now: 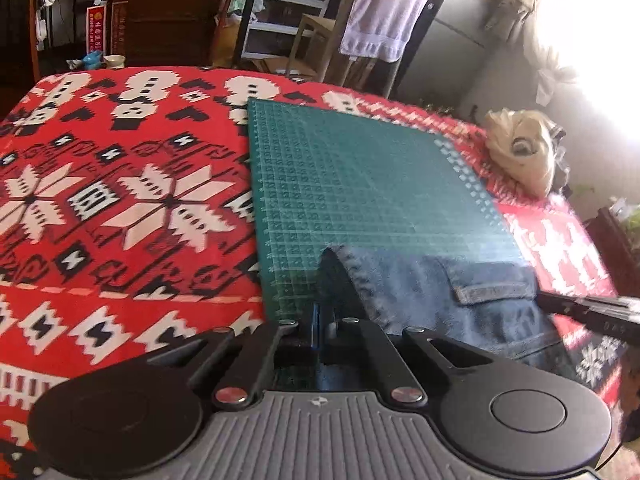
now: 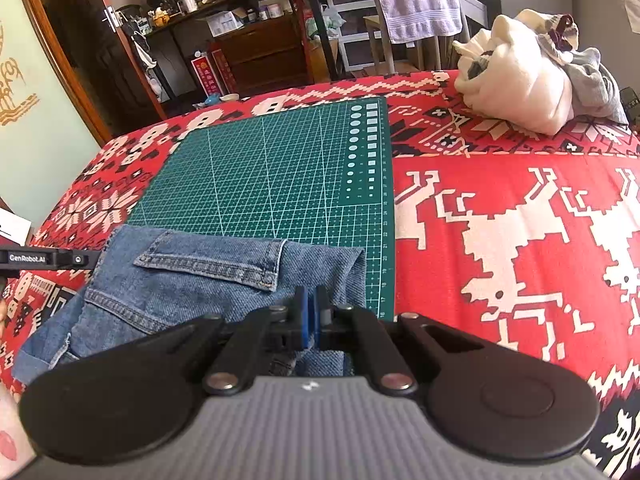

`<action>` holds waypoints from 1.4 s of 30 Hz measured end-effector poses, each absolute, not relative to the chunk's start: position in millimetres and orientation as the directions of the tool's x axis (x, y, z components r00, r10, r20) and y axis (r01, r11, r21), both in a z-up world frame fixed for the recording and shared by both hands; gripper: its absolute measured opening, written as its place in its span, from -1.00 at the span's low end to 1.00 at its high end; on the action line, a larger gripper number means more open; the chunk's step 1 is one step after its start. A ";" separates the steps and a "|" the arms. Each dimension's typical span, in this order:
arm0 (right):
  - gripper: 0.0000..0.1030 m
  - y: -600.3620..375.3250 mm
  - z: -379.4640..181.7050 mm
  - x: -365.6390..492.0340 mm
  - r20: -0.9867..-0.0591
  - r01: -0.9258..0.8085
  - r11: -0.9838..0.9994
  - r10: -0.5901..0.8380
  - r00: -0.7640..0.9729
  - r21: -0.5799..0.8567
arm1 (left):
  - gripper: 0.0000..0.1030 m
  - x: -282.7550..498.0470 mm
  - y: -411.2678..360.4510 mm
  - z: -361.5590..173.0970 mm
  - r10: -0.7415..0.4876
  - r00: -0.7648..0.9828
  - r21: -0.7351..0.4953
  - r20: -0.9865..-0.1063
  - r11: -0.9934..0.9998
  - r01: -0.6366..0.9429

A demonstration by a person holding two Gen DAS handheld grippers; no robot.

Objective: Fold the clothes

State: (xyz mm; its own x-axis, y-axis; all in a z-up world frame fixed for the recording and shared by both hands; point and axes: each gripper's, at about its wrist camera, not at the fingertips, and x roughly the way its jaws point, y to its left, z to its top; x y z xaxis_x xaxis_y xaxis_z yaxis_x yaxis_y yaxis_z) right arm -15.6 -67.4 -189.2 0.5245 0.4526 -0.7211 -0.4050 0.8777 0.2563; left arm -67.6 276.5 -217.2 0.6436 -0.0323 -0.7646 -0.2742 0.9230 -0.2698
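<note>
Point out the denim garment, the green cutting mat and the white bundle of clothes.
denim garment (image 2: pixel 192 292): right wrist view, fabric below the pocket flap.
green cutting mat (image 2: pixel 272 176): right wrist view, bare gridded middle.
white bundle of clothes (image 2: pixel 516 84): right wrist view, front of the white cloth.

Strong daylight is pouring in from the upper right of the left wrist view, blowing the bright window area (image 1: pixel 592 20) out to white and washing haze over the green gridded cutting mat (image 1: pixel 360 184) — its lines are smearing with motion blur. The right wrist view is staying sharper and evenly lit. Fisheye distortion is bending the red patterned blanket (image 2: pixel 520 220) at the edges — corners are darkening.
</note>
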 end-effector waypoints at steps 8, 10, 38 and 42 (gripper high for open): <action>-0.98 -66.8 -187.5 -17.4 -0.729 -0.415 0.879 0.442 0.523 0.235 | -1.00 -86.5 284.4 -202.2 -0.057 0.680 -0.341 -0.731 0.894 -0.292; -0.98 -67.7 -187.4 -19.5 -0.731 -0.418 0.880 0.436 0.525 0.224 | -0.99 -86.6 279.7 -195.9 -0.070 0.691 -0.347 -0.720 0.898 -0.271; -0.95 -64.6 -191.0 3.3 -0.699 -0.407 0.880 0.451 0.555 0.245 | -0.95 -30.9 228.5 -208.8 -0.102 0.681 -0.301 -0.725 0.936 -0.181; -0.94 -74.5 -196.1 0.0 -0.722 -0.379 0.897 0.417 0.553 0.227 | -0.95 -35.0 225.5 -203.6 -0.093 0.677 -0.292 -0.730 0.938 -0.186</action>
State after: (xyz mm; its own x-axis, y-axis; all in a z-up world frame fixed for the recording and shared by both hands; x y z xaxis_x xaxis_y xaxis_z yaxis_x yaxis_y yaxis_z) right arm 0.0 -74.5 -196.1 0.5530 0.4167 -0.7215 -0.3790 0.8970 0.2275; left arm -35.0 225.5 -203.6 0.6775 -0.0932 -0.7296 -0.1856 0.9382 -0.2922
